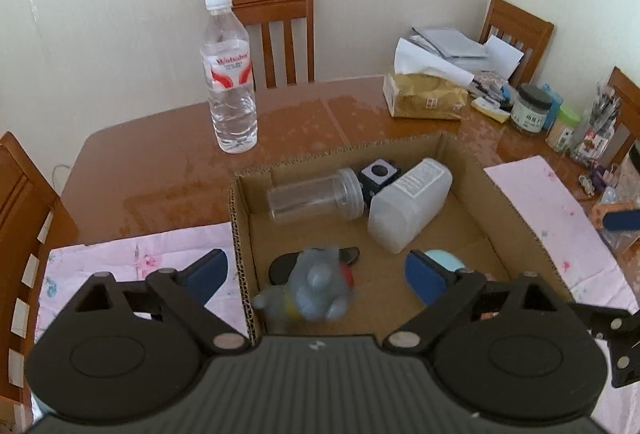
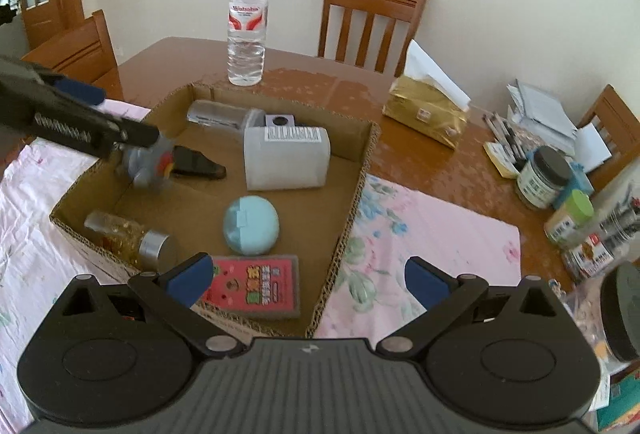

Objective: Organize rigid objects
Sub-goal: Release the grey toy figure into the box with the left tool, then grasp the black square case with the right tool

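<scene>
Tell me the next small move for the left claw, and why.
Probably lift the left claw clear of the cardboard box: its jaws stand open, and the blurred grey toy already sits inside the box near its wall. The water bottle stands outside on the table, a likely next pick.

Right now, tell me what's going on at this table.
A person is sorting rigid items into a cardboard box. The left claw is open above a blurred grey toy figure in the box. The right claw is open and empty over a pink packet. The water bottle stands outside.
</scene>
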`<state>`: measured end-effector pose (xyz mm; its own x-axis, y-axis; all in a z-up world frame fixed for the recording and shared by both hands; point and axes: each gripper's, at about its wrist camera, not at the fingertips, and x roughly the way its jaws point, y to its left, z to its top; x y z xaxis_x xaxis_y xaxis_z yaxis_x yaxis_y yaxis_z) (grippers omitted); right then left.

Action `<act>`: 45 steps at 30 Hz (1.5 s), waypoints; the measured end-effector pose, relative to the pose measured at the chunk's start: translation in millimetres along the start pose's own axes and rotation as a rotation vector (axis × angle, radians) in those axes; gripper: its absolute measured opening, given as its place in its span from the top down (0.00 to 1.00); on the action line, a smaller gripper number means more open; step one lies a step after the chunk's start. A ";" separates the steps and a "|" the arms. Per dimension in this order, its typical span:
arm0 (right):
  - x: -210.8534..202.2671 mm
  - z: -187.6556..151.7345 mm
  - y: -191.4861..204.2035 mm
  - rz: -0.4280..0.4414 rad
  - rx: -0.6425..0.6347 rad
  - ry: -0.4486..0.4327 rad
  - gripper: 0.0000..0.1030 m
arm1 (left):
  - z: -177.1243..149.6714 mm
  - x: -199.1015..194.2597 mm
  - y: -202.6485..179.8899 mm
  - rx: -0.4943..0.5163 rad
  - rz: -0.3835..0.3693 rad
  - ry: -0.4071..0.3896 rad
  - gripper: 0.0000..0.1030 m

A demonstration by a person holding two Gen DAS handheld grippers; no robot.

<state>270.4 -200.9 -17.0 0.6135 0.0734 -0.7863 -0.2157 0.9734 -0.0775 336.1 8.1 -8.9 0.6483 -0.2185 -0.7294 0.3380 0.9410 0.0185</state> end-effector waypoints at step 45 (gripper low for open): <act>84.1 -66.6 59.6 -0.017 0.145 0.202 0.00 | -157.9 -61.7 12.1 -0.204 0.203 0.090 0.01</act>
<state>258.6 -151.2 -128.6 0.4486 0.0262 -0.8934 -0.0868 0.9961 -0.0144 192.5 73.7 -71.6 0.6228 -0.0055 -0.7824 0.0579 0.9976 0.0391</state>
